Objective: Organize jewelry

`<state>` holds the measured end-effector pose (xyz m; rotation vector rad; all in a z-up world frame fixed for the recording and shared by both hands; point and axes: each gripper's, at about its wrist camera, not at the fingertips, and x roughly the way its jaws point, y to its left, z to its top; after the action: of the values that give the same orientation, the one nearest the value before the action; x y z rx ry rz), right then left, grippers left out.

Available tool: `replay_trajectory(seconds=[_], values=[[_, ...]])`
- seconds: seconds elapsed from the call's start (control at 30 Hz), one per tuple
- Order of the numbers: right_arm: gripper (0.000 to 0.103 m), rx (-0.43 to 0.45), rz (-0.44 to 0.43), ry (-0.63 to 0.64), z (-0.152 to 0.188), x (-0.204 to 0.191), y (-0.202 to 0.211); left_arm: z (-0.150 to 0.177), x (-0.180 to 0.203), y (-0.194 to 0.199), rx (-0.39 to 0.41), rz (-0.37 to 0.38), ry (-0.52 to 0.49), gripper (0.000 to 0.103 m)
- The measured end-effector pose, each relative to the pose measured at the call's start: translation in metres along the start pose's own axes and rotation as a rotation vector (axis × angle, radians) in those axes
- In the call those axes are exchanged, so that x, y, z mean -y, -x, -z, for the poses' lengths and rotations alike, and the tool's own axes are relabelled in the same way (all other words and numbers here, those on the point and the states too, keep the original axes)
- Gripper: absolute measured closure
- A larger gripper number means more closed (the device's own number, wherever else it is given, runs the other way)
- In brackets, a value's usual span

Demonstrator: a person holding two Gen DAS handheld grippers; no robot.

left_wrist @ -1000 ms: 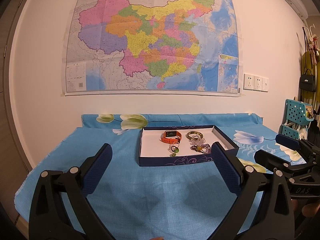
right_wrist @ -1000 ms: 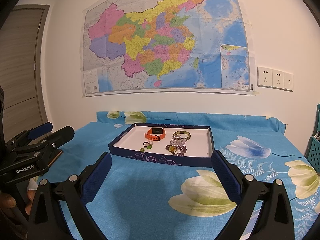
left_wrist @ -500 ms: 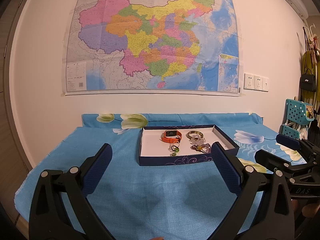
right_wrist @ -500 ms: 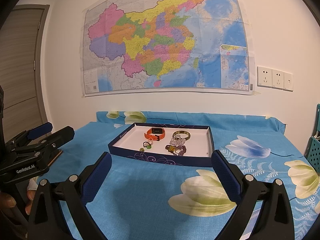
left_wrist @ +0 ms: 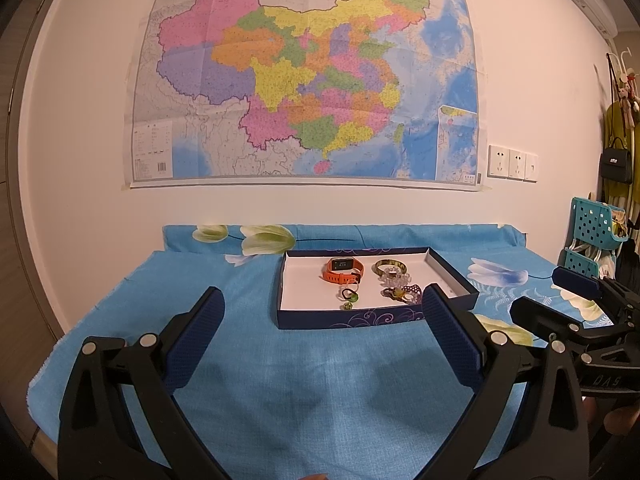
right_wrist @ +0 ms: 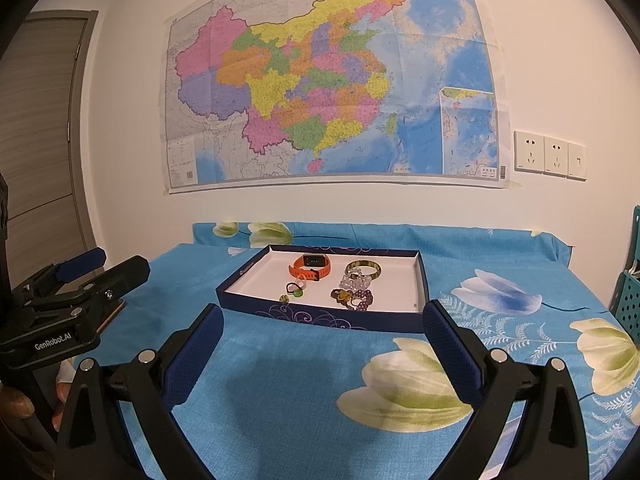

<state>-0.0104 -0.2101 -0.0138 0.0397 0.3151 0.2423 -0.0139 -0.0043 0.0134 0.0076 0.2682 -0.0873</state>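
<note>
Though shallow, rectangular white-lined tray [left_wrist: 304, 284]

- the left wrist view is looking level across the table [left_wrist: 120, 320] from its near edge, facing the wall map [left_wrist: 304, 80].
- the right wrist view is facing likewise, further right.
- both are sharing the tray [left_wrist: 360, 318] [right_wrist: 320, 314], near its far edge.

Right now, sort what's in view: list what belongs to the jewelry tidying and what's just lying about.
Job:
navy tray
orange watch
green bangle
clear bead bracelet
purple bead bracelet
small green rings
left gripper, right gripper, both open

Lying about:
wall map
sockets
teal baskets
black handbag
</note>
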Motion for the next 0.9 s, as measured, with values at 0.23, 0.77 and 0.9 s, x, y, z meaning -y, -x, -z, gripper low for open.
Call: replay_trajectory(seconds=[0.23, 0.77, 0.9], values=[[0.007, 0.000, 0.000, -0.001, 0.0007, 0.0002, 0.0001, -0.0002, 0.0001, 0.0000, -0.001, 0.001, 0.001, 0.006], [0.007, 0.000, 0.001, 0.002, 0.0023, -0.0012, 0.0008, -0.0001, 0.0005, -0.0001, -0.002, 0.002, 0.001, 0.006], [0.007, 0.002, -0.002, -0.002, 0.0017, -0.0004, 0.0001, -0.0002, 0.0004, -0.0003, -0.003, 0.003, 0.002, 0.006]])
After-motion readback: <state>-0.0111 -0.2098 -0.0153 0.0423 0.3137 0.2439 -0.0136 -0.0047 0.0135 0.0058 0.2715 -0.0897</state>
